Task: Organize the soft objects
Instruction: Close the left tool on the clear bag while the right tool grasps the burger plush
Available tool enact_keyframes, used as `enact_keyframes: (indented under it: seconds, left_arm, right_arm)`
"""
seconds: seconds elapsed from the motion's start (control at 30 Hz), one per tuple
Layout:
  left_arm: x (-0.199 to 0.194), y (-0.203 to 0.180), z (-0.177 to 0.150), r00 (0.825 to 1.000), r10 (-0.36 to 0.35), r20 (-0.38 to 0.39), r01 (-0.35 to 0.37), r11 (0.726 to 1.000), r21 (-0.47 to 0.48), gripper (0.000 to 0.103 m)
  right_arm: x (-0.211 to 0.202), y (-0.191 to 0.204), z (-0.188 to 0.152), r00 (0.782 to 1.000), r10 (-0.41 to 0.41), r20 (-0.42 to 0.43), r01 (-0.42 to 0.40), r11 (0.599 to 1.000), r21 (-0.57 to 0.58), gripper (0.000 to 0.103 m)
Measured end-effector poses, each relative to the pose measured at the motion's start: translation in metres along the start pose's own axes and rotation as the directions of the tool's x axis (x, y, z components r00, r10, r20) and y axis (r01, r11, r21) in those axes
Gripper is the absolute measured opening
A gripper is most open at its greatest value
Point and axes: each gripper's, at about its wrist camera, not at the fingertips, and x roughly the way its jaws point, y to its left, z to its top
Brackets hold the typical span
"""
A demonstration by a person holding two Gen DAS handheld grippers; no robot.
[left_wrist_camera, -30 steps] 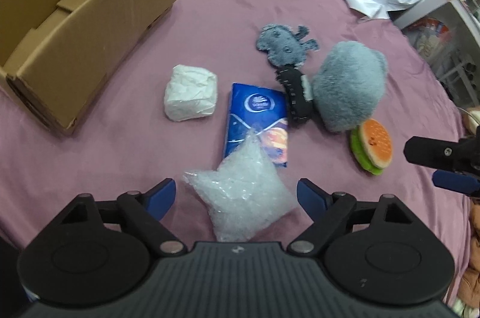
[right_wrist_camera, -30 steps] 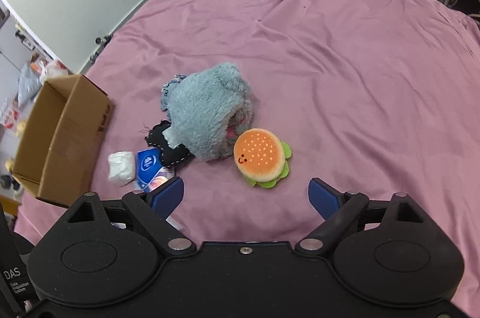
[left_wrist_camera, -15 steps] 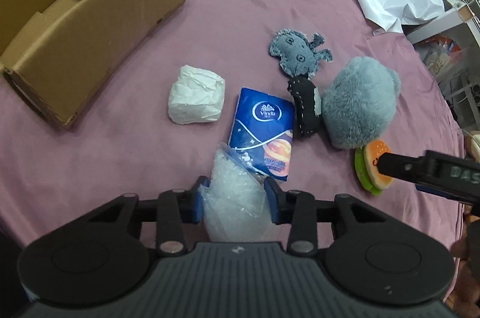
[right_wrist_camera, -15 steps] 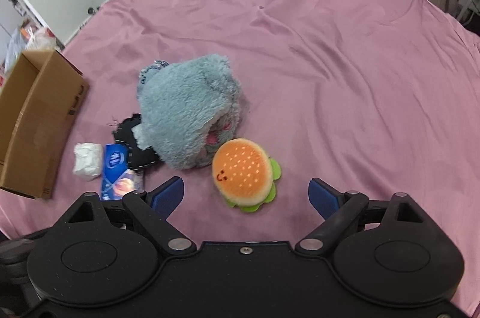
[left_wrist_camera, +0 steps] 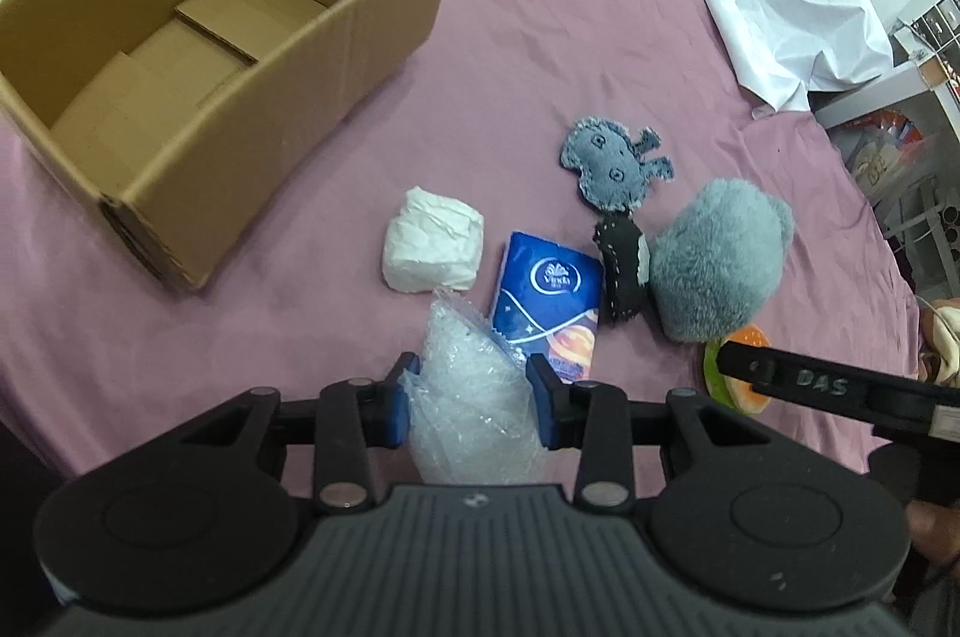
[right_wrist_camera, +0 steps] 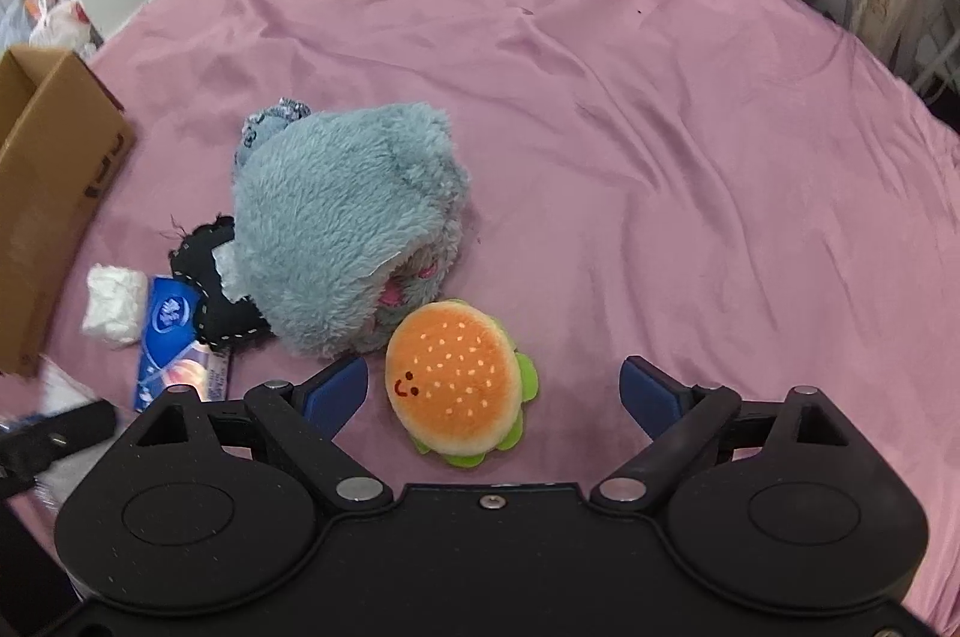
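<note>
Ahead and to the left of my left hand-held gripper (left_wrist_camera: 471,400), the open cardboard box (left_wrist_camera: 198,36) sits on the mauve bedspread (left_wrist_camera: 540,36), with bare cloth between us. That gripper pinches a crinkled bubble-wrap bag (left_wrist_camera: 474,397) between its blue pads. My right hand-held gripper (right_wrist_camera: 492,391) is spread wide, and the burger plush (right_wrist_camera: 456,379) lies between its fingers, nearer the left one and just before the fluffy grey plush (right_wrist_camera: 342,223).
</note>
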Motion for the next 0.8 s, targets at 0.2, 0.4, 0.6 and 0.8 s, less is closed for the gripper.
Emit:
enact_keyframes:
  seconds: [0.2,0.4,0.6,0.8]
  left_arm:
    - [-0.011,0.009,0.006,1.000,0.007,0.017,-0.007,1.000,-0.016,0.037]
    - [-0.026,0.017,0.011,0.999,0.009,0.049,-0.007,0.999,-0.034,0.037]
    - [-0.041,0.025,0.016,0.997,0.004,0.075,0.001,0.998,-0.059,0.037]
    - [-0.059,0.031,0.022,0.994,-0.003,0.111,0.010,0.998,-0.061,0.037]
  right_arm:
    - [0.008,0.006,0.003,1.000,-0.005,-0.016,0.005,1.000,-0.025,0.087]
    - [0.004,-0.005,0.003,0.993,0.112,-0.018,-0.111,0.991,0.068,0.080]
    - [0.014,-0.001,-0.004,0.993,0.099,-0.068,-0.095,0.994,0.058,0.041]
    - [-0.005,0.005,-0.007,0.990,0.134,-0.036,-0.131,0.989,0.073,0.040]
